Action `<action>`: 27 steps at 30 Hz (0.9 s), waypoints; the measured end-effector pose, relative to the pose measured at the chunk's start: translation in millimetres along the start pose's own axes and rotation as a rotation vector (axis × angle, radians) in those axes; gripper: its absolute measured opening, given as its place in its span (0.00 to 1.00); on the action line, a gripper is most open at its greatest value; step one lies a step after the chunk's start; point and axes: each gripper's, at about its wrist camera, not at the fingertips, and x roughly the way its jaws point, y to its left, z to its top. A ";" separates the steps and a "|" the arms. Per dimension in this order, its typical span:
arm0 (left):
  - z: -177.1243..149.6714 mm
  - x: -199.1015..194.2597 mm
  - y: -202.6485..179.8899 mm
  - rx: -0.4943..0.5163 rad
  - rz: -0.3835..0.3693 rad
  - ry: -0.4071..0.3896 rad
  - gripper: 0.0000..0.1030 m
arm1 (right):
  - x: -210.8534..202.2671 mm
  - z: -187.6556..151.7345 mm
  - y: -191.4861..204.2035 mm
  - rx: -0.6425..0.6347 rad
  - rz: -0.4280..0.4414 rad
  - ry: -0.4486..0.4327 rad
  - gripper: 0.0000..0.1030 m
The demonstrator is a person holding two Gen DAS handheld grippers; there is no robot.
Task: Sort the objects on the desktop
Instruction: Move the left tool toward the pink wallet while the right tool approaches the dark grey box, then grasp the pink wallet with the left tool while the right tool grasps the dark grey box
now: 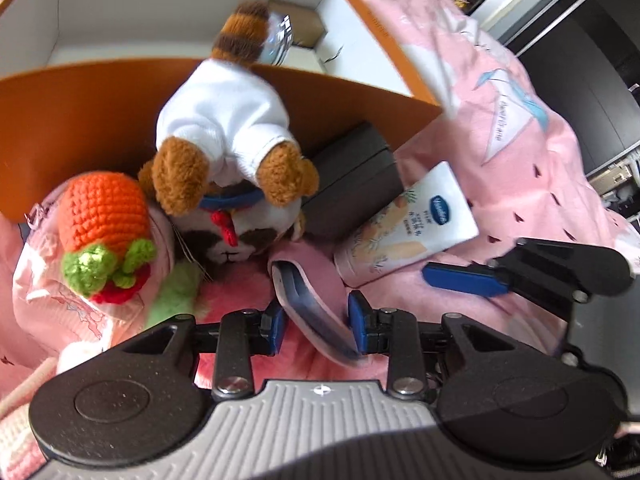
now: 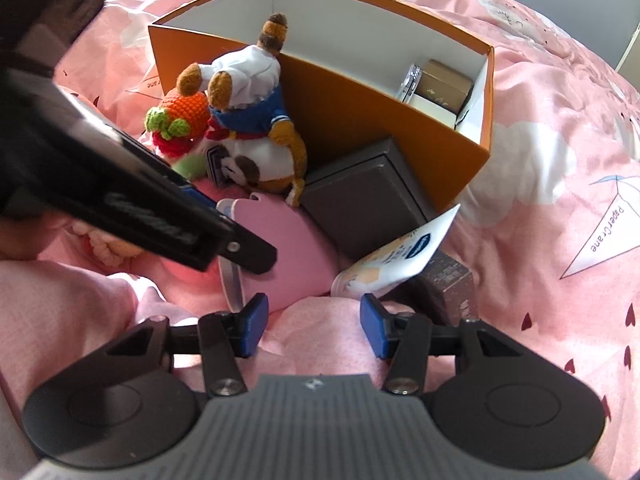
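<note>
Now left tool (image 1: 316, 326) straddles a pink case (image 1: 308, 280), grip unclear; right tool (image 2: 314, 330) gapes empty.

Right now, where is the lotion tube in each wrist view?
Left wrist: the lotion tube lies right of centre, leaning on the dark box, just above the left gripper.
Right wrist: the tube lies just right of centre, above the right gripper, crimped end up.
Shared landmark: the orange box behind it.
</note>
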 end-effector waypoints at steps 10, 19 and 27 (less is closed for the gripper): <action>1.3 -14.9 2.7 -0.017 -0.006 -0.011 0.25 | -34.7 33.8 -7.9 -0.239 -0.076 -0.139 0.50; 5.1 -27.5 9.9 -0.060 -0.020 -0.048 0.21 | 17.5 59.9 -24.5 -0.434 -0.071 -0.030 0.48; 3.0 -38.1 20.3 -0.117 -0.024 -0.070 0.19 | 32.3 63.7 -20.1 -0.461 -0.054 -0.010 0.35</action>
